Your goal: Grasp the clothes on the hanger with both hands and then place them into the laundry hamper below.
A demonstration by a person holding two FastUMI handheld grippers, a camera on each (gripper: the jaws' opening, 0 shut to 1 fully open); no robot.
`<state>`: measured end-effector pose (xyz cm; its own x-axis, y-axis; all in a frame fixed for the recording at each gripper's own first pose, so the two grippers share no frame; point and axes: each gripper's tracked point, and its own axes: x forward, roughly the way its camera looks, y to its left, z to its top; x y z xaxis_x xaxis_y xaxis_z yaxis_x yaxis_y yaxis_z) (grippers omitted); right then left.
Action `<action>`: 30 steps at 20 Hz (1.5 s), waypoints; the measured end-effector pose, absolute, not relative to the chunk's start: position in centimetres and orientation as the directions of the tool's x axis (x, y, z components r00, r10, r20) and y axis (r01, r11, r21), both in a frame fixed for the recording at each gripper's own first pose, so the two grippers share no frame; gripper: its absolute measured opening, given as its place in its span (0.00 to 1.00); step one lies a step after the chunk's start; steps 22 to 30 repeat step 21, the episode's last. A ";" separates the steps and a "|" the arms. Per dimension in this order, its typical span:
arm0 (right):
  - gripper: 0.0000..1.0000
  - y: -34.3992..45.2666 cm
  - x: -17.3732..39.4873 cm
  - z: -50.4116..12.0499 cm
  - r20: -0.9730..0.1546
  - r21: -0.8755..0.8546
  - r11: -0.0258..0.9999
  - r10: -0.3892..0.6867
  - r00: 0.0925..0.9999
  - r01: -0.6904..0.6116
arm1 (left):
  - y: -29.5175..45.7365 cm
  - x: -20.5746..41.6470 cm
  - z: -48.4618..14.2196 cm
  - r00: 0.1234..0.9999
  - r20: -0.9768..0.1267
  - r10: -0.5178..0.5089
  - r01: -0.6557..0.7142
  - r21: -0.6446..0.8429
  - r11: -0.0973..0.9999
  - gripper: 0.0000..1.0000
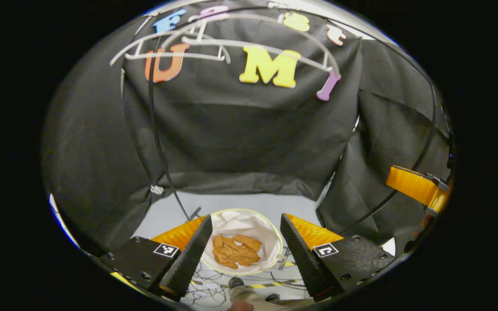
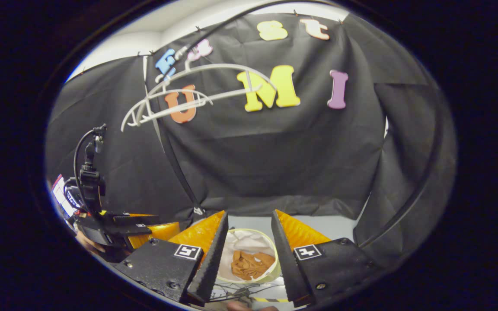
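Note:
A crumpled orange-brown garment point(image 1: 236, 250) lies inside the round white laundry hamper point(image 1: 270, 229) on the floor below. In the right gripper view the same garment point(image 2: 251, 264) rests in the hamper point(image 2: 275, 252). A bare white hanger point(image 1: 231, 45) hangs high against the black wall, also visible as the hanger point(image 2: 180, 93) at upper left. My left gripper point(image 1: 247, 250) stands open above the hamper, nothing between its fingers. My right gripper point(image 2: 248, 255) is open too and holds nothing. The other gripper point(image 1: 417, 185) shows at the right edge.
A black rack pole point(image 1: 158, 142) runs down from the hanger to the grey floor point(image 1: 180, 207). Loose cables and a yellow-black striped tape point(image 1: 270, 285) lie near the hamper. The left gripper's body with a cable point(image 2: 93, 190) sits at the far left. Black cloth walls surround the booth.

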<state>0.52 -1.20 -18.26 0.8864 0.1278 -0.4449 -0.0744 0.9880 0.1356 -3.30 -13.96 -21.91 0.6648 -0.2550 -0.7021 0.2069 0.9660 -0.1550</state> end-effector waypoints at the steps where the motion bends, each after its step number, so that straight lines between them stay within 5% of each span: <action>1: 0.67 -1.8 -0.5 -16.1 -0.406 0.129 0.988 0.128 0.905 -0.081 | -14.2 -3.7 -19.6 0.703 -0.667 -0.248 0.202 -0.147 0.968 1.00; 3: 0.70 -3.6 -4.2 -11.2 -0.330 0.109 0.990 0.122 0.936 -0.091 | -14.4 -4.7 -15.4 0.765 -0.603 -0.227 0.188 -0.128 0.974 0.96; 5: 0.92 -5.4 -6.7 -8.0 -0.255 0.085 0.992 0.113 0.960 -0.094 | -14.3 -5.7 -11.3 0.818 -0.536 -0.207 0.180 -0.103 0.978 0.97; 6: 0.95 -6.0 -7.9 -6.2 -0.224 0.078 0.993 0.106 0.969 -0.091 | -14.3 -6.6 -9.6 0.838 -0.510 -0.195 0.175 -0.089 0.981 1.00; 7: 0.91 -6.4 -8.9 -4.5 -0.190 0.068 0.993 0.106 0.976 -0.094 | -14.2 -7.4 -7.9 0.854 -0.485 -0.188 0.172 -0.078 0.982 0.91; 9: 0.89 -6.4 -10.6 -1.9 -0.129 0.050 0.994 0.102 0.986 -0.097 | -14.0 -8.9 -5.3 0.886 -0.430 -0.172 0.164 -0.057 0.985 0.91; 10: 0.97 -6.5 -11.5 -0.4 -0.094 0.048 0.994 0.101 0.990 -0.097 | -14.0 -9.6 -3.8 0.900 -0.402 -0.168 0.162 -0.051 0.986 0.92; 13: 0.92 -8.1 -13.2 3.5 -0.005 0.048 0.995 0.085 0.996 -0.085 | -12.8 -11.2 0.9 0.943 -0.322 -0.085 0.090 0.001 0.996 0.95; 21: 0.96 -11.3 -16.5 11.5 0.165 0.001 1.000 0.012 0.986 -0.012 | -10.6 -12.6 11.0 0.995 -0.093 -0.037 0.040 0.033 0.999 1.00; 30: 0.96 -11.3 -16.5 11.5 0.165 0.001 1.000 0.012 0.986 -0.012 | -10.6 -12.6 11.0 0.995 -0.093 -0.037 0.040 0.033 0.999 1.00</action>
